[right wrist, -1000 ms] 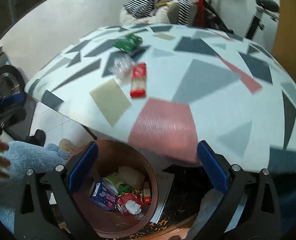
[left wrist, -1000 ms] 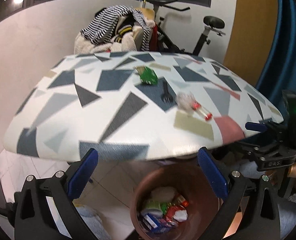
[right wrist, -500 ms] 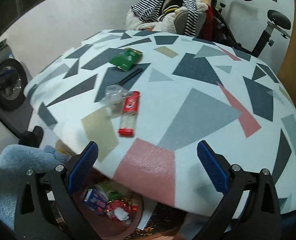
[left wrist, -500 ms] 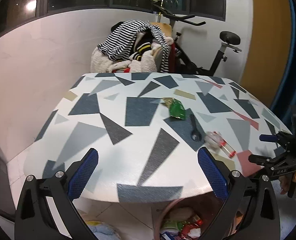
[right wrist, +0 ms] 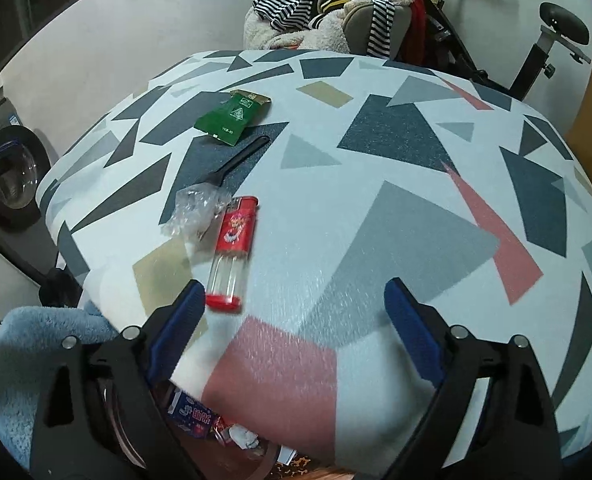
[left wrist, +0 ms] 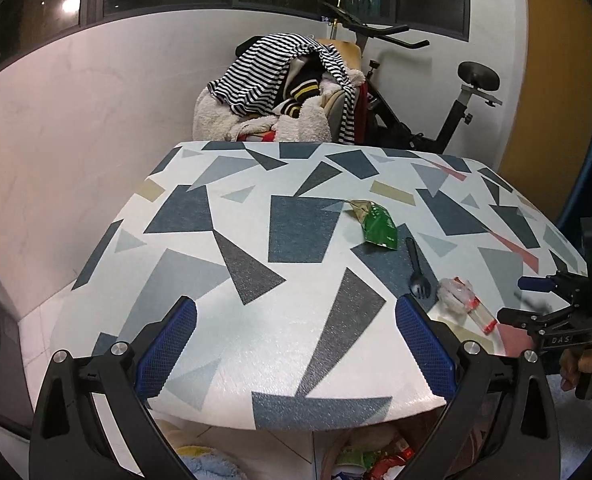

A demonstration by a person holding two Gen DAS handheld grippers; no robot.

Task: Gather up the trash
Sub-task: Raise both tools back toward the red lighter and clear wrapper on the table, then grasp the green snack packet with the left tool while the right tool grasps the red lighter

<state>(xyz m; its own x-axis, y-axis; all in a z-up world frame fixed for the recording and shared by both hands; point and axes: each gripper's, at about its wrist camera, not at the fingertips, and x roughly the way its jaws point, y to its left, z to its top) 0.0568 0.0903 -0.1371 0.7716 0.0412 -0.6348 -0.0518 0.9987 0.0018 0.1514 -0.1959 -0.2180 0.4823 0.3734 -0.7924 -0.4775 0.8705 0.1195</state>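
On the patterned table (right wrist: 376, 208) lie a red and clear plastic tube package (right wrist: 233, 248), a crumpled clear wrapper (right wrist: 193, 210), a black plastic fork (right wrist: 235, 160) and a green packet (right wrist: 231, 114). The same items show in the left wrist view: package (left wrist: 478, 310), wrapper (left wrist: 452, 294), fork (left wrist: 416, 268), packet (left wrist: 378, 226). My right gripper (right wrist: 293, 330) is open and empty just short of the red package; it also shows at the right edge of the left wrist view (left wrist: 536, 304). My left gripper (left wrist: 296, 348) is open and empty over the table's near edge. A brown trash bin (right wrist: 231, 432) with wrappers sits below the table edge.
A chair piled with striped clothes (left wrist: 291, 92) and an exercise bike (left wrist: 436, 100) stand behind the table. A blue fluffy cloth (right wrist: 27, 352) lies on the floor at the left. A washing machine door (right wrist: 11, 176) is at the far left.
Both grippers have risen from over the bin to above the table's edge. The right one has come closer to the red package. Both stayed open and empty.
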